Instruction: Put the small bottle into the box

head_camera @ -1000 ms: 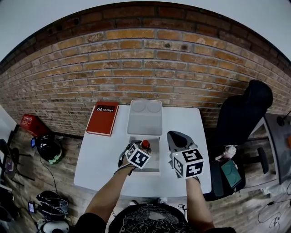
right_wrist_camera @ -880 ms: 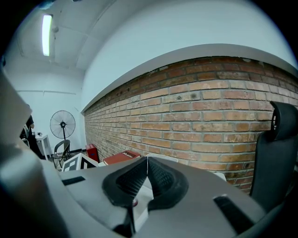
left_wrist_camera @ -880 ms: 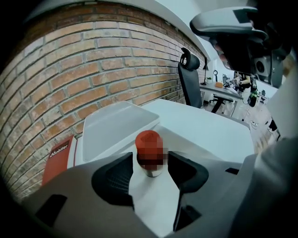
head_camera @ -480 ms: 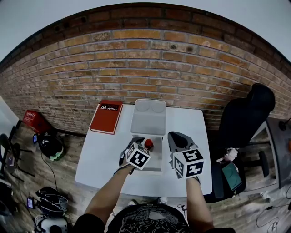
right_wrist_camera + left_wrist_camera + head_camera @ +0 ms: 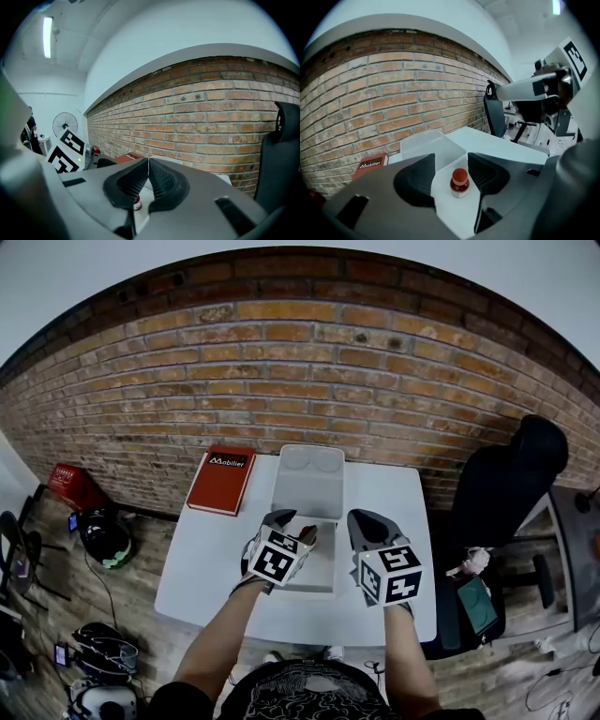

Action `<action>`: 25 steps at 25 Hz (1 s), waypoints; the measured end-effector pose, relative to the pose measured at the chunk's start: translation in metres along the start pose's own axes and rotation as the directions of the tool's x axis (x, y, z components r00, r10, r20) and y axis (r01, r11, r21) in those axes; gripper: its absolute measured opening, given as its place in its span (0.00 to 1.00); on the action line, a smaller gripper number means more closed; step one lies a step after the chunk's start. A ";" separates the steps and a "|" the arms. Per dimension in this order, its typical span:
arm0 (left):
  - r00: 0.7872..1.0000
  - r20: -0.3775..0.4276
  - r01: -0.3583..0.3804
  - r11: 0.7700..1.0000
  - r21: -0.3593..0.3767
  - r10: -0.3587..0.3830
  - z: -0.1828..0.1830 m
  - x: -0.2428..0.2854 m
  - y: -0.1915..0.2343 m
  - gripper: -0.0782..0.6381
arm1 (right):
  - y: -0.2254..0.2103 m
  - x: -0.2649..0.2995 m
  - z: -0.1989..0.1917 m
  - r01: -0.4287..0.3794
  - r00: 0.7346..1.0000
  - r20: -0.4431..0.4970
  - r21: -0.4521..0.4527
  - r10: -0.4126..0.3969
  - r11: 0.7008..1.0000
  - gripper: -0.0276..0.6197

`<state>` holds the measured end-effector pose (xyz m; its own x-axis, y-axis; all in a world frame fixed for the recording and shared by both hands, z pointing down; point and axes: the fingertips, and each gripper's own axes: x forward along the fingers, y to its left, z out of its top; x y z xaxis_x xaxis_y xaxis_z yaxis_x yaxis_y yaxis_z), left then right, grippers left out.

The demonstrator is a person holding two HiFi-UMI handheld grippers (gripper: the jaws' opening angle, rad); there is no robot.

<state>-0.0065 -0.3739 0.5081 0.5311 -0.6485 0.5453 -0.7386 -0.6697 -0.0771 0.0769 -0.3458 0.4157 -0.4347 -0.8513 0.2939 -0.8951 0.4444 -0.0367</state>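
Note:
The small bottle (image 5: 459, 183), red-capped with dark contents, stands upright on the floor of the white box (image 5: 451, 208). My left gripper (image 5: 451, 158) is open, with a gap between the bottle and each jaw. From the head view the box (image 5: 317, 579) lies mid-table, its lid (image 5: 307, 479) open toward the wall. The left gripper (image 5: 293, 526) hangs over the box, and only a bit of the bottle's red cap (image 5: 302, 536) shows there. My right gripper (image 5: 362, 519) hovers just right of the box, shut and empty. Under its closed jaws (image 5: 148, 161) the bottle (image 5: 136, 202) peeks out.
A red book (image 5: 220, 481) lies at the back left of the white table (image 5: 202, 563). The brick wall runs right behind the table. A black office chair (image 5: 506, 474) stands to the right. Bags and a red crate (image 5: 64, 491) sit on the floor at left.
My left gripper's jaws have parted from the bottle, which now stands free on the box floor. That gripper has drawn back slightly toward me. The right gripper has barely moved.

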 end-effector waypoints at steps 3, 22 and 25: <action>0.998 0.049 -0.023 0.999 -0.034 0.025 0.013 -0.012 0.011 0.43 | 0.000 0.000 0.002 -0.002 1.000 0.007 -0.002 0.002 1.000 0.08; 0.932 0.254 -0.224 0.961 -0.159 0.259 0.058 -0.109 0.072 0.21 | -0.002 -0.014 0.037 0.007 0.994 0.108 -0.024 -0.004 1.000 0.07; 0.925 0.249 -0.247 0.951 -0.186 0.289 0.056 -0.114 0.080 0.19 | -0.002 -0.014 0.037 0.003 0.994 0.110 -0.026 0.000 1.000 0.07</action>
<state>-0.1031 -0.3738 0.3924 0.3811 -0.8829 0.2745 -0.9107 -0.4096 -0.0532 0.0814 -0.3449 0.3760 -0.4426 -0.8771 0.1866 -0.8936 0.4487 -0.0107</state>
